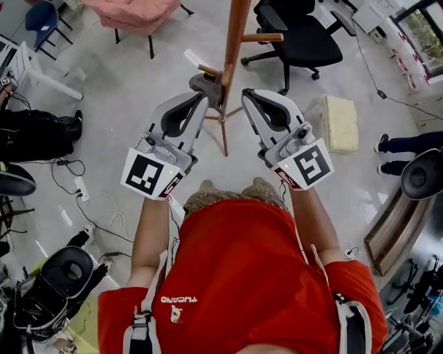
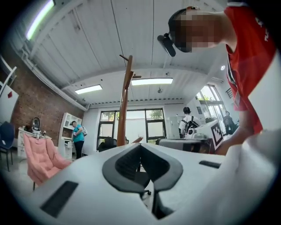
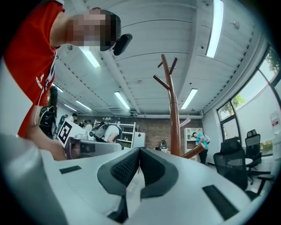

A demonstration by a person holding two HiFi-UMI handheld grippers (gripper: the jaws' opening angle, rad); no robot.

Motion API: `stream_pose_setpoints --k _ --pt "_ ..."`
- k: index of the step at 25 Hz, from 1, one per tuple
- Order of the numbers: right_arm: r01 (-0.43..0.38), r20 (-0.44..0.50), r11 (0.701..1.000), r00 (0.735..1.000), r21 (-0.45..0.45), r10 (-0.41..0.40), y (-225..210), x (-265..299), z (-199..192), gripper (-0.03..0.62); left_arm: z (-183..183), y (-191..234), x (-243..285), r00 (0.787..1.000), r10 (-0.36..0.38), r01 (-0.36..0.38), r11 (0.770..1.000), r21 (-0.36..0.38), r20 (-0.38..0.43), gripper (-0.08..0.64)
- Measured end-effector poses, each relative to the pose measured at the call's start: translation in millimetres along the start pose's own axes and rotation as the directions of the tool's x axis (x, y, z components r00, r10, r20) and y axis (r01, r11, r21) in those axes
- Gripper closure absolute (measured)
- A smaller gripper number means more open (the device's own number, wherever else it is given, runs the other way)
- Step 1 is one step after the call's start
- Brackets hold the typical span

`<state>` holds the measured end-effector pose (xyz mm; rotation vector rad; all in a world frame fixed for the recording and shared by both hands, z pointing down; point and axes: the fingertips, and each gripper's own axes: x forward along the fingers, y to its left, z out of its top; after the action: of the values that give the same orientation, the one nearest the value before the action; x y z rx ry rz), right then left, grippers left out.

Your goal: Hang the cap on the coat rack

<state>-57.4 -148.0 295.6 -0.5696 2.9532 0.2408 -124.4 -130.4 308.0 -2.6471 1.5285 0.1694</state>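
The wooden coat rack (image 1: 235, 34) stands straight ahead of me, with pegs branching from its pole. A grey cap (image 1: 205, 84) sits against the pole under a low peg, just past the tip of my left gripper (image 1: 201, 98). That gripper is shut with nothing between its pads. In the left gripper view the jaws (image 2: 140, 145) meet, and the rack's pole (image 2: 124, 110) rises behind them. My right gripper (image 1: 248, 94) points at the rack from the other side, also shut and holding nothing. In the right gripper view (image 3: 139, 149) the pole (image 3: 173, 114) stands just right of the jaws.
A black office chair (image 1: 297, 34) stands behind the rack and a pink chair (image 1: 135, 14) at the far left. A beige foam block (image 1: 340, 123) lies on the floor to the right. Cables and a power strip (image 1: 82, 188) lie at the left. Other people stand around.
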Motion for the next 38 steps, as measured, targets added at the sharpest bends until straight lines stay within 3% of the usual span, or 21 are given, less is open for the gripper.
stream_pose_setpoints --k 7,16,24,38 --pt "-0.216 0.091 0.976 0.973 0.014 0.214 -28.0 -39.6 20.1 0.569 20.0 -55.3 43.6 0.985 0.17 -0.172 0.983 0.058 0.025 0.552" --pt "-0.364 0.116 0.928 0.928 0.077 0.355 -55.8 -95.4 24.8 0.569 12.1 -108.3 72.8 0.929 0.37 -0.368 0.928 0.063 -0.008 0.552" --pt "-0.391 0.145 0.914 0.916 0.106 0.375 -53.5 -99.2 27.6 0.569 13.1 -115.0 67.4 0.911 0.411 -0.41 0.91 0.057 -0.016 0.552" --pt "-0.375 0.139 0.92 0.923 0.113 0.359 -50.3 -96.2 28.9 0.569 9.0 -113.9 57.9 0.917 0.395 -0.393 0.918 0.048 -0.047 0.552"
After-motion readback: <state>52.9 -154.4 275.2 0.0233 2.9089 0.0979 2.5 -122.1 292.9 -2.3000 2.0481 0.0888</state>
